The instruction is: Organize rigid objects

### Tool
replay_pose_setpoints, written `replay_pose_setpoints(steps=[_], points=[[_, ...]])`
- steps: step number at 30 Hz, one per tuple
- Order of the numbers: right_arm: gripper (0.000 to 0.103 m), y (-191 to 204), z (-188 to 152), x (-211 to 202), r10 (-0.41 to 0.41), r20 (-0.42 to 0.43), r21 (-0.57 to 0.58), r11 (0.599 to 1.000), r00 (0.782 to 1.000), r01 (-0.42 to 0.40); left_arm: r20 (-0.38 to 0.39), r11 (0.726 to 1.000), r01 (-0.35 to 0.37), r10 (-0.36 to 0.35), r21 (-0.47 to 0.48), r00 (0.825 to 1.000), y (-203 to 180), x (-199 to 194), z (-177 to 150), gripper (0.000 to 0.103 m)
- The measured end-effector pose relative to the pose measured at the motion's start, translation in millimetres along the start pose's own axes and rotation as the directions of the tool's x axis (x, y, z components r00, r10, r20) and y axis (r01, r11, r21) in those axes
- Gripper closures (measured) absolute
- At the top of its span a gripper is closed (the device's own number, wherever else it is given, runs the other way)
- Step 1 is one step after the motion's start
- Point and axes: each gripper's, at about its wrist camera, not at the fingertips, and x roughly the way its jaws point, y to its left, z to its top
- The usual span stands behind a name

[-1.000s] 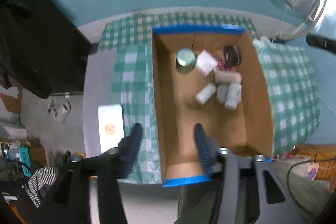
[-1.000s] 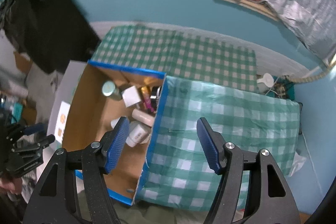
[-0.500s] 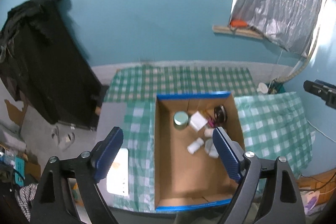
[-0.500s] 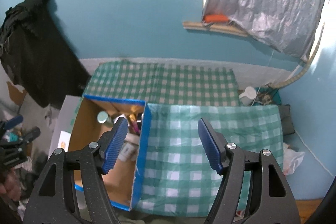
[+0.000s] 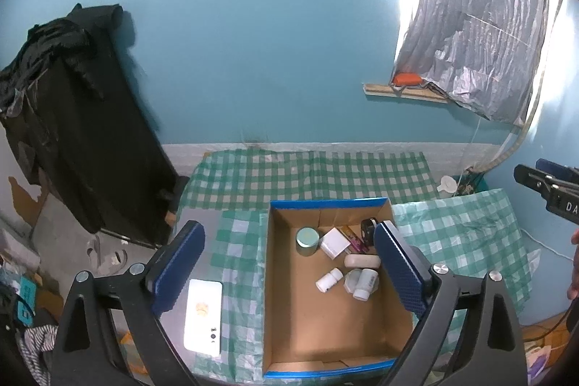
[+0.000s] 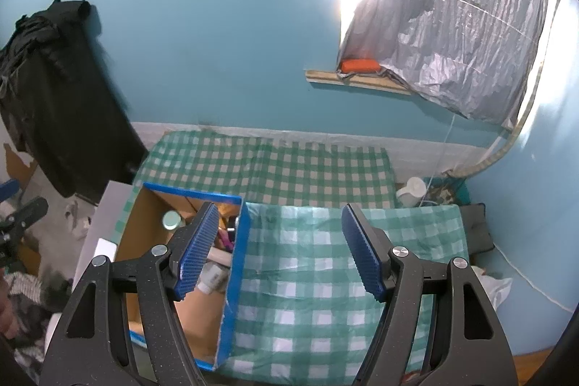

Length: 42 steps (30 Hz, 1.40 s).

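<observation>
left gripper (image 5: 289, 263): jaws wide apart, just been opening, grasping nothing, above the brown cardboard box with blue-taped rim (image 5: 327, 204) | right gripper (image 6: 282, 246): released, empty | small rigid objects – round green-lidded tin (image 5: 307, 238), white bottles (image 5: 328, 279) – lie inside the box on the green-checked cloth (image 6: 318, 281)

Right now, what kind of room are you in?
Probably a room in someone's home. A green checked cloth covers the surface by a blue wall, dark clothes hang on the left, and a cardboard box holds small household bottles.
</observation>
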Motion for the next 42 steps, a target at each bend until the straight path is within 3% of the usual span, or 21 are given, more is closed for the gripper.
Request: replay_pose_setpoints(steps=[8, 29, 42], points=[[0.032, 1.3, 2.5, -2.2, -0.001, -0.007, -0.011, 1.000, 1.000, 0.001, 0.045, 1.000, -0.002, 0.002, 0.007, 0.999, -2.7, -11.8, 2.2, 0.001], [0.032, 2.9, 2.1, -2.2, -0.010, -0.016, 0.002, 1.000, 1.000, 0.010, 0.040, 0.997, -0.034, 0.031, 0.065, 0.999, -15.9, -11.8, 2.3, 0.001], [0.032, 1.9, 3.2, -0.4, -0.010, -0.021, 0.003, 1.000, 1.000, 0.010, 0.024, 0.998, -0.030, 0.029, 0.054, 0.999, -14.0, -9.1, 3.2, 0.001]])
